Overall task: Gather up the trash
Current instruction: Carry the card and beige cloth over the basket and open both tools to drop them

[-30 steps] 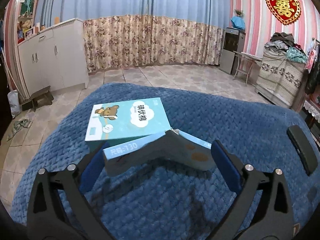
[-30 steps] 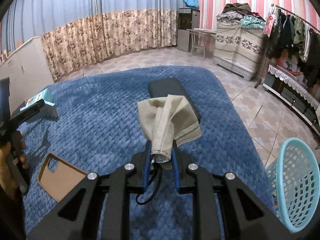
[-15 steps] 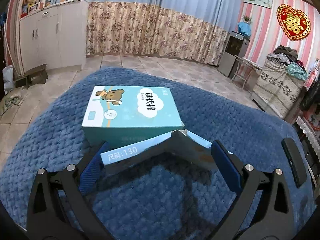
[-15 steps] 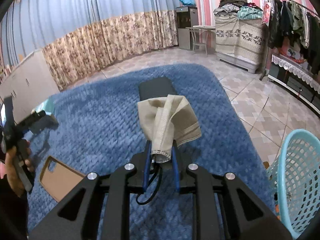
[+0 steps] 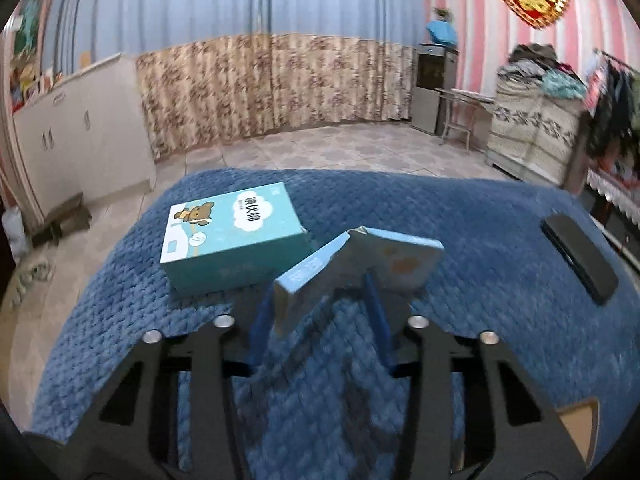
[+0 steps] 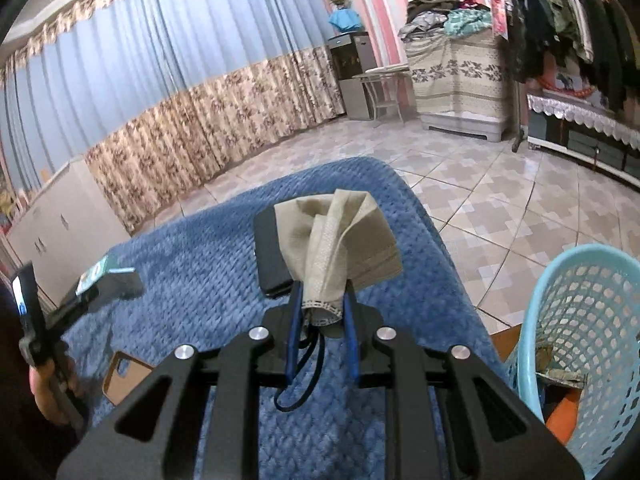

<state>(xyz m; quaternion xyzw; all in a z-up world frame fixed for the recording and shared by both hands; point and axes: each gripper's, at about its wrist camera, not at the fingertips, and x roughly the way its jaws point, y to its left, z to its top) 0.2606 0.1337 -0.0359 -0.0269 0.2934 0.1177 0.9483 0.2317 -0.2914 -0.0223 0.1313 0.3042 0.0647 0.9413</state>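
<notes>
My left gripper (image 5: 318, 292) is shut on a bent, flattened light-blue cardboard box (image 5: 356, 264) and holds it above the blue blanket (image 5: 460, 240). A whole teal box with a bear picture (image 5: 232, 236) lies on the blanket just behind and left of it. My right gripper (image 6: 320, 300) is shut on a beige face mask (image 6: 340, 236), whose black ear loops hang down between the fingers. A light-blue plastic basket (image 6: 580, 344) stands on the floor at the right in the right wrist view, with some scraps inside.
A black flat object (image 5: 578, 256) lies on the blanket's right side; it also shows behind the mask (image 6: 270, 256). A brown phone case (image 6: 124, 376) lies on the blanket at left. White cabinets (image 5: 80, 140), curtains and a tiled floor surround the bed.
My left gripper has closed on the flattened box, squeezing it narrower, and lifted away from the teal box. My right gripper has swung right with the mask, nearer the basket.
</notes>
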